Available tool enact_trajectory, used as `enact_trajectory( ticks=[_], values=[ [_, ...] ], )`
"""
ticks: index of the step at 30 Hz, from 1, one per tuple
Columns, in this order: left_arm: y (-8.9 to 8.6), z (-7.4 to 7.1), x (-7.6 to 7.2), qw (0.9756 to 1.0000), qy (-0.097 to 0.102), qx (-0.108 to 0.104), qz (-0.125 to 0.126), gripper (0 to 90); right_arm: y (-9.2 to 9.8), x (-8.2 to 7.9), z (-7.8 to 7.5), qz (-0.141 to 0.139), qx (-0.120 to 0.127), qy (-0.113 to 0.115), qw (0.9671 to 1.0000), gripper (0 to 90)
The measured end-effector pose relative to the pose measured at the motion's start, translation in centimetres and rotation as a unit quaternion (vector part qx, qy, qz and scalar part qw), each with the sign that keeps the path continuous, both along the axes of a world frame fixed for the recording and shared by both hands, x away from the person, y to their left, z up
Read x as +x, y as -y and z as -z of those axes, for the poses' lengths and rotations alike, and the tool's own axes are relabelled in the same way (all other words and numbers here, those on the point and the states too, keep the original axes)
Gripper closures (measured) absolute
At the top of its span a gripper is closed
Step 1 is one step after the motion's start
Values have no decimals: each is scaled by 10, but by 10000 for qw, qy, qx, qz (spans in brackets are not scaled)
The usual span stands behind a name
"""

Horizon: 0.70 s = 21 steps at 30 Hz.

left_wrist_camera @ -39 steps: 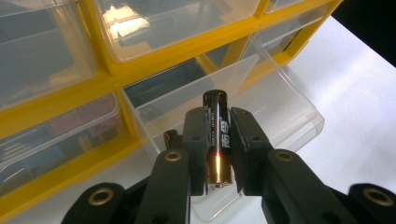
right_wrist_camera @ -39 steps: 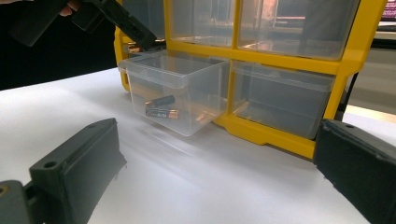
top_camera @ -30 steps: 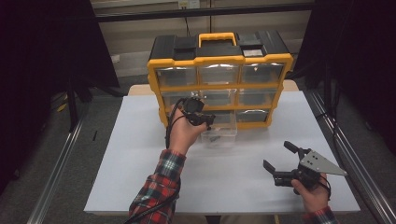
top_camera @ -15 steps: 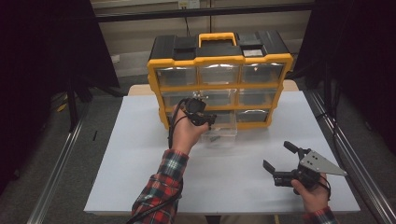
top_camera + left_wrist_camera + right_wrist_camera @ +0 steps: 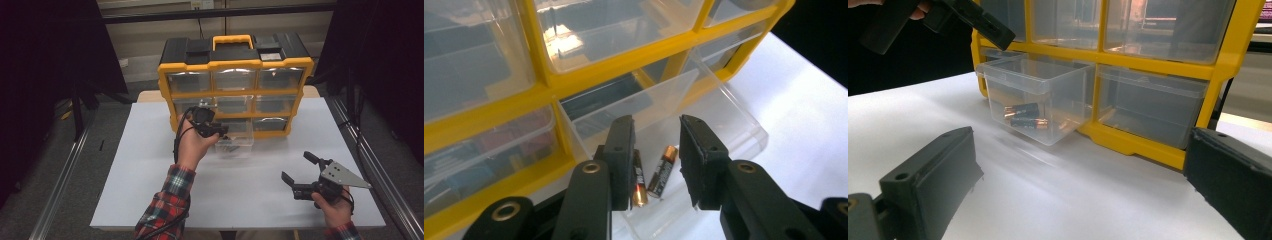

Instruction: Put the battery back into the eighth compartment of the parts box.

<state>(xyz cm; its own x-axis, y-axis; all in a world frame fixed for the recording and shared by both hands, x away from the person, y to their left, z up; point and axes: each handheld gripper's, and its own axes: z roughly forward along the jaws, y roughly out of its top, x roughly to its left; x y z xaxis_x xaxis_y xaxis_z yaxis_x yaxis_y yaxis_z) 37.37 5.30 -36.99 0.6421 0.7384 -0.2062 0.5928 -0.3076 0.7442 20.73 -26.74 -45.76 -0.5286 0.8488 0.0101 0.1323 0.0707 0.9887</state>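
A white table [image 5: 150, 180] carries everything here. At its far edge stands a yellow and black organiser [image 5: 235, 82] with 9 clear drawers in 3 rows of 3 and a yellow handle on top. Its bottom middle drawer [image 5: 235, 142] is pulled out over the white surface; from the right gripper view its base seems to touch the table. 2 batteries [image 5: 1025, 116] lie inside that drawer, side by side.

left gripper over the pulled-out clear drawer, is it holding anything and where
Nothing: the left gripper is open above two batteries lying in the clear plastic drawer.
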Motion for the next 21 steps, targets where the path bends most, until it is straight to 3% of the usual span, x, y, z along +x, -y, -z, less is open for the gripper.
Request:
enact_trajectory(
  ticks=[4, 5, 6, 7, 8, 11, 14, 15, 21],
  values=[
    [-5, 0, -3, 10000, 24, 25, 23, 702, 0, 0, 0, 5, -8, -2, 10000, 4],
    [-9, 0, -4, 9998, 23, 166, 145, 702, 0, 0, 0, 6, -6, 0, 10000, 4],
    [-11, 1, -6, 9998, 31, 169, 129, 727, 0, 0, 0, 2, -2, 0, 10000, 4],
    [-10, 3, -8, 10000, -3, -10, -20, 739, 0, 0, 0, 3, -5, -1, 10000, 4],
    [-12, 4, -9, 10000, 27, 62, -5, 743, 0, 0, 0, 6, -9, -4, 10000, 4],
    [-15, 6, -13, 10000, -23, -17, -47, 755, 0, 0, 0, 2, -11, -3, 10000, 4],
    [-20, 6, -15, 9998, 14, 164, 101, 768, 0, 0, 0, 2, -5, 0, 10000, 4],
    [-18, 7, -17, 10000, 3, -65, -26, 776, 0, 0, 0, 6, -8, 0, 10000, 4],
    [-18, 9, -24, 10000, -40, -71, -15, 820, -1, 0, 0, 4, -13, 1, 10000, 4]
  ],
)
